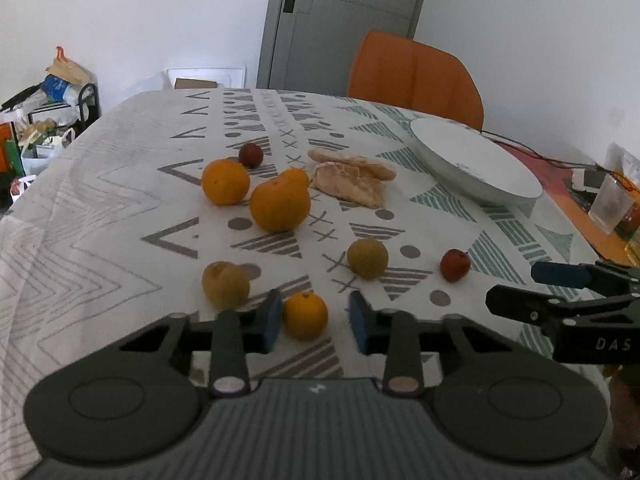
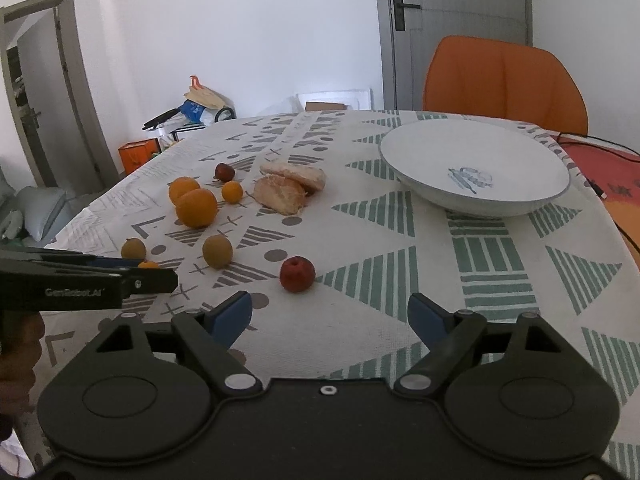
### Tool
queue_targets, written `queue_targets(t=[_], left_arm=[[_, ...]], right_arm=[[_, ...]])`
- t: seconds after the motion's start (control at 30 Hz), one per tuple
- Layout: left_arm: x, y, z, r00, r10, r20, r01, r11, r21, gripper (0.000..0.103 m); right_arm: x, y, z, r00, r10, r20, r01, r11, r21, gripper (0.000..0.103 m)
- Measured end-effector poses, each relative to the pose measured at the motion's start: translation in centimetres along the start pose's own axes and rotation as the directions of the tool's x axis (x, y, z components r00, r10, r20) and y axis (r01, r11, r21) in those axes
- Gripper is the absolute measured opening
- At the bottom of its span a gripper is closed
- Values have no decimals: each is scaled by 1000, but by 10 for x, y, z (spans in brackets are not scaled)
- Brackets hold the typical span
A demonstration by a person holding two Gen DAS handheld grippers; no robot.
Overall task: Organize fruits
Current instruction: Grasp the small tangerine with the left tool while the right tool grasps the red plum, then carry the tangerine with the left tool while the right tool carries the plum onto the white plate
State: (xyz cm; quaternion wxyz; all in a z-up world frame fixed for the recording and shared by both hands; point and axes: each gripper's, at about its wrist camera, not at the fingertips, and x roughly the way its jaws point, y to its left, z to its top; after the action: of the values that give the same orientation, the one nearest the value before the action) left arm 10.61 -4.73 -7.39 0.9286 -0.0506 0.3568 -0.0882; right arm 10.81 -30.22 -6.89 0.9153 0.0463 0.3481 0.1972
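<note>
My left gripper (image 1: 316, 320) is open, its blue pads on either side of a small orange (image 1: 305, 315) on the patterned tablecloth, not touching it. Two brownish round fruits (image 1: 225, 285) (image 1: 367, 258), two large oranges (image 1: 225, 182) (image 1: 280, 204), a small orange (image 1: 296, 176), and two red fruits (image 1: 455, 265) (image 1: 251, 155) lie around. My right gripper (image 2: 330, 320) is open and empty, just short of the near red fruit (image 2: 297, 274). A white bowl (image 2: 474, 168) stands empty at the back right.
Peeled fruit pieces (image 1: 352, 182) lie mid-table. An orange chair (image 1: 416, 76) stands behind the table. A glass (image 1: 610, 204) and cables sit at the right edge. Clutter and a rack (image 1: 48, 120) stand left of the table.
</note>
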Motion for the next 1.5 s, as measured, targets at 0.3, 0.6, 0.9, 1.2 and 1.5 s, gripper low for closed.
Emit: queue_targets(t=[0.3, 0.6, 0.9, 1.2, 1.5], left_arm=[[1, 0, 9, 999, -32, 2, 32, 999, -5, 22], [5, 2, 18, 999, -30, 15, 30, 1000, 4, 22], [11, 1, 30, 999, -42, 19, 42, 999, 13, 22], [21, -17, 48, 997, -71, 31, 68, 995, 74, 22], [30, -41, 64, 993, -101, 60, 92, 987, 130, 22]], right_arm=[[18, 2, 7, 1000, 16, -16, -16, 1000, 7, 74], [33, 9, 15, 999, 40, -18, -40, 999, 4, 59], [37, 3, 29, 997, 78, 11, -79, 995, 53, 22], [18, -16, 38, 995, 3, 98, -12, 996, 93, 22], [6, -44, 40, 988, -64, 139, 44, 989, 139, 22]])
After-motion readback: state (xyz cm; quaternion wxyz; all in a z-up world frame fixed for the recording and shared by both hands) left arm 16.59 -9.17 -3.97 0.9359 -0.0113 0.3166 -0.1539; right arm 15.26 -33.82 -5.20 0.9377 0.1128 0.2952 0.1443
